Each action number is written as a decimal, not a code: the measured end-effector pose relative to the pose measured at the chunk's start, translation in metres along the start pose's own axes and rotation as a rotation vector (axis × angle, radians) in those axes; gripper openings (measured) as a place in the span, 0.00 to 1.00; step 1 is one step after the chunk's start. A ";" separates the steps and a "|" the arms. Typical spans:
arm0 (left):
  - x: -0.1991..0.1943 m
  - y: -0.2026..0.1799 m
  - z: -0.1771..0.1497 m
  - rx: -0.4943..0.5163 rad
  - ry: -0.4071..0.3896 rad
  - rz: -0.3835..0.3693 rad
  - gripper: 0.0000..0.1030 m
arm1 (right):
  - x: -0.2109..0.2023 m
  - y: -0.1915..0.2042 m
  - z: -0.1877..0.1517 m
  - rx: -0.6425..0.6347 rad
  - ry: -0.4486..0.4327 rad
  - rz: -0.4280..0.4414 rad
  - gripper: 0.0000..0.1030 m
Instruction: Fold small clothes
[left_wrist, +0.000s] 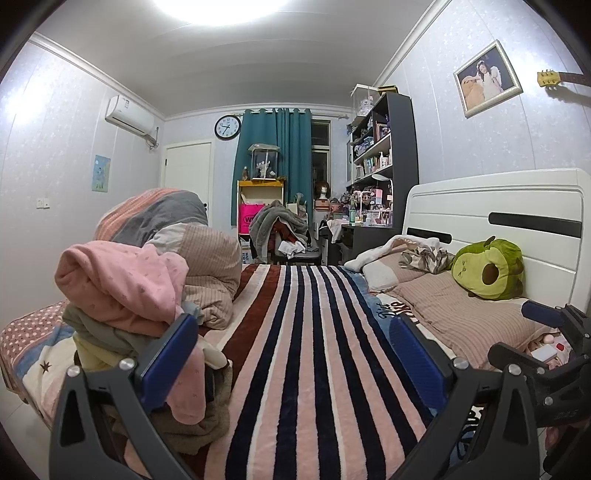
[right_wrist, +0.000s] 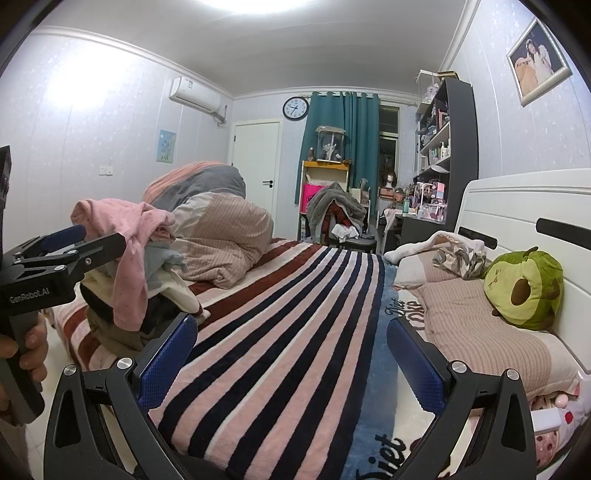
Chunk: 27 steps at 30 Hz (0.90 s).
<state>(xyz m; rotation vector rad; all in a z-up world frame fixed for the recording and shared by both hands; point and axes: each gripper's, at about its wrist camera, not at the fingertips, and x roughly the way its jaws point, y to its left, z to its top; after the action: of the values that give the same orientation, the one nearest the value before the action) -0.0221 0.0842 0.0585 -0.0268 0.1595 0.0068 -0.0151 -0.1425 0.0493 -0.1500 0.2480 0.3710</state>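
The pile of small clothes (left_wrist: 125, 295) sits on the left side of the bed, with a pink top (left_wrist: 122, 280) on the heap. The left gripper (left_wrist: 295, 339) has its jaws wide open and holds nothing; its left finger is right by the pile. The right gripper (right_wrist: 291, 354) is wide open too, over the striped blanket (right_wrist: 280, 317), with the pile off to its left. A green plush toy (right_wrist: 524, 288) rests on the pillow by the white headboard (right_wrist: 517, 206).
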 end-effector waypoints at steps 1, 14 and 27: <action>0.000 0.000 0.000 -0.001 0.001 0.001 0.99 | 0.000 0.000 0.000 0.000 0.000 -0.001 0.99; 0.002 0.003 -0.006 -0.002 0.004 0.020 0.99 | 0.000 0.002 -0.001 0.003 -0.001 0.001 0.99; 0.004 0.003 -0.007 0.000 0.007 0.019 0.99 | 0.001 0.015 0.007 0.004 0.005 0.010 0.99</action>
<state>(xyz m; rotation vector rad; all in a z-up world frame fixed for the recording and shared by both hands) -0.0195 0.0869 0.0509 -0.0249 0.1668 0.0255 -0.0187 -0.1269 0.0544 -0.1458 0.2541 0.3804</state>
